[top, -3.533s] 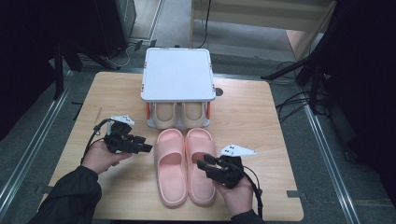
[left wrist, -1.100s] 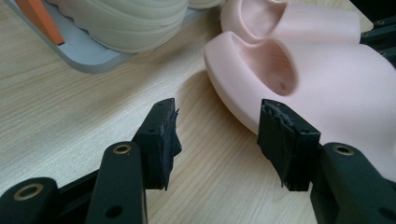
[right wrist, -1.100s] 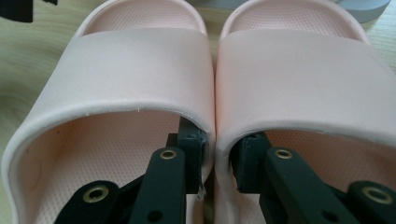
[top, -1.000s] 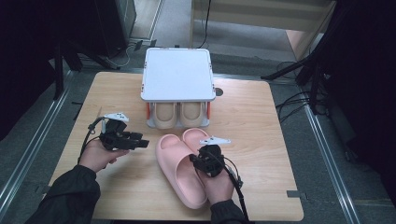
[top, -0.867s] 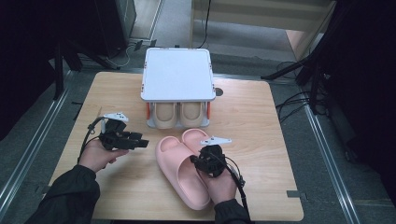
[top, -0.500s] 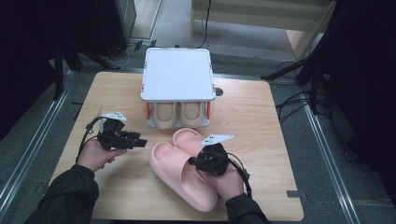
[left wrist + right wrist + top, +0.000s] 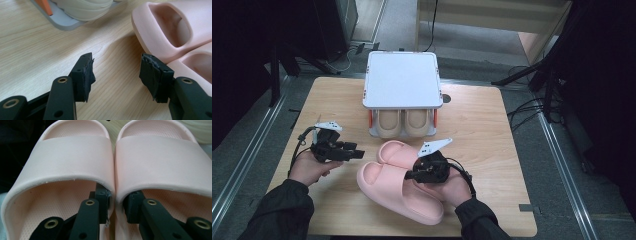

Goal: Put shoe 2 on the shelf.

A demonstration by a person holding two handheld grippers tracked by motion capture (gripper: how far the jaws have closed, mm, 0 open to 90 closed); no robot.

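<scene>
Right gripper point(image 7: 413, 175) fingers clamp the adjoining inner walls of both pink slippers point(image 7: 399, 187) on the wooden surface point(image 7: 477, 125). Left gripper point(image 7: 357, 154) fingers stand apart, just widened, holding nothing, near the slipper toes.

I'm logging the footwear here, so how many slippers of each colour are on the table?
Pink slippers: 2, side by side, pinched together at their inner walls by the right tongs
Beige slippers: 2, under the white rack
Total: 4

Pink slippers point(image 7: 399, 182) now turned leftward
</scene>
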